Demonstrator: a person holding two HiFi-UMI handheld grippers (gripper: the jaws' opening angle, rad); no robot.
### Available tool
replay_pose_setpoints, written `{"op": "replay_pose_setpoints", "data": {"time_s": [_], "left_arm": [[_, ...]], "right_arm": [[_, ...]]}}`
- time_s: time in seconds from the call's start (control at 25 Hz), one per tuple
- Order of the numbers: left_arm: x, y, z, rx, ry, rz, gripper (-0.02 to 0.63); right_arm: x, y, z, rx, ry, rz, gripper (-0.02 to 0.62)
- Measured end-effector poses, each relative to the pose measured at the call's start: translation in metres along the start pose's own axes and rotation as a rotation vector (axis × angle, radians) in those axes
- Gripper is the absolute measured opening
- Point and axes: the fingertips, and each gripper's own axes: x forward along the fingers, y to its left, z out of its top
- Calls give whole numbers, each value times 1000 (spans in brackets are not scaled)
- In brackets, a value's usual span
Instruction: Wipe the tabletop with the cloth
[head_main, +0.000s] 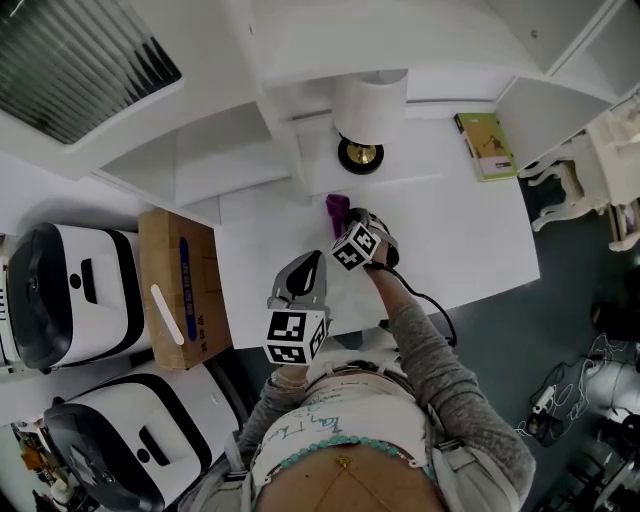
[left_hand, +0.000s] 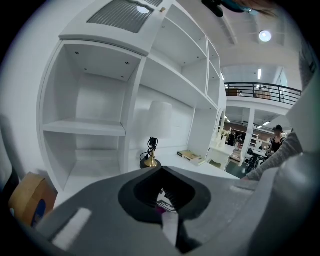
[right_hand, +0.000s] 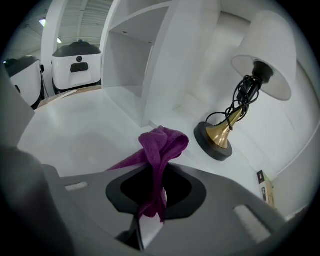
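We see the right gripper (head_main: 349, 226) clenched on the cloth (head_main: 337, 208), a purple rag pinched between its jaws near the back of the table (head_main: 470, 235). In the right gripper view the cloth (right_hand: 161, 146) bunches into a knot above the jaws and a loose end hangs down through the gap. Whether the rag touches the tabletop we cannot tell. The lamp (right_hand: 231, 117) stands just beyond it to the right, with a brass stem, a dark round base and its cord wound round the stem. From the head view the lamp (head_main: 362, 125) sits at the foot of the white shelf (head_main: 230, 150), and a book (head_main: 486, 146) lies near the table's far right corner.

The left gripper (head_main: 305, 272) hovers over the near edge of the table, its jaws pressed together with nothing between them. A box (head_main: 180, 290) stands left of the table
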Motion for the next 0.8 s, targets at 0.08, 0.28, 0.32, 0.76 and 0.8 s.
{"op": "replay_pose_setpoints", "data": {"time_s": [0.08, 0.28, 0.32, 0.76, 0.8], "left_arm": [[4, -3, 1, 2, 2, -1, 2], [14, -11, 4, 6, 5, -9, 2], [16, -12, 5, 8, 6, -11, 2], [31, -32, 2, 5, 18, -9, 2], [32, -35, 2, 5, 19, -8, 2]], "right_arm": [[0, -4, -3, 4, -1, 1, 72], [0, -16, -11, 11, 0, -5, 74], [-1, -18, -13, 15, 1, -4, 74], [-2, -40, -28, 18, -7, -15, 74], [-2, -41, -29, 17, -6, -13, 74]]}}
